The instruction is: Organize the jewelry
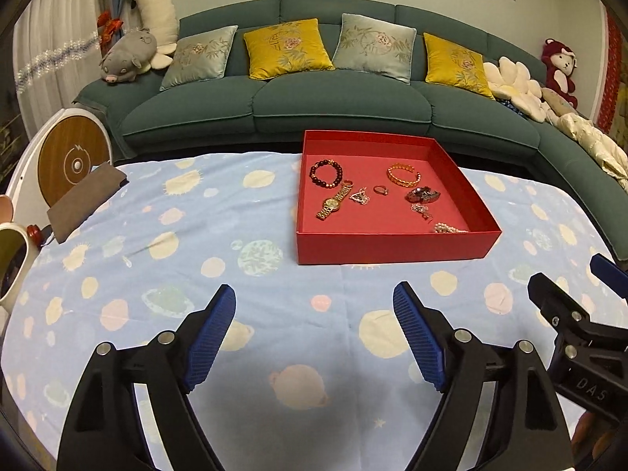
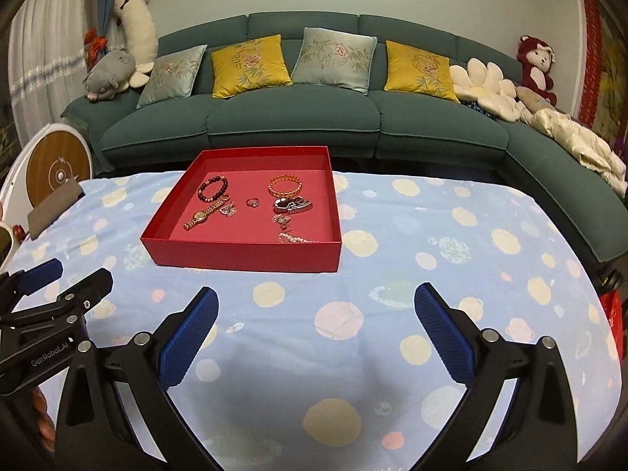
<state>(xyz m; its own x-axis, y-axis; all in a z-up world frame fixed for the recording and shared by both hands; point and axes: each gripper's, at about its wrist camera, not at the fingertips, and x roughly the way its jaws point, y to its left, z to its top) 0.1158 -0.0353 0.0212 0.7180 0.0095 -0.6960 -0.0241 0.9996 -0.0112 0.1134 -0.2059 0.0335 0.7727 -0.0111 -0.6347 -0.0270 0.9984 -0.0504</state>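
Note:
A shallow red tray (image 1: 392, 249) (image 2: 243, 255) sits on the planet-print cloth, beyond both grippers. Inside lie a dark bead bracelet (image 1: 325, 172), a gold bangle (image 1: 403, 174), a gold watch (image 1: 333, 204), a small ring (image 1: 380, 190), a dark clip (image 1: 424, 195) and a pearl piece (image 1: 447, 229). My left gripper (image 1: 314, 290) (image 2: 80, 271) is open over bare cloth, short of the tray's front wall, nothing between its blue pads. My right gripper (image 2: 317, 290) (image 1: 569, 274) stands wide open beside it, also holding nothing.
A green sofa (image 2: 298, 125) with several cushions runs behind the table. At the left edge are a brown pouch (image 1: 84, 200), a round wooden-faced device (image 1: 72, 163) and a mug (image 1: 11, 259). A red bag (image 2: 614, 314) stands off the table's right side.

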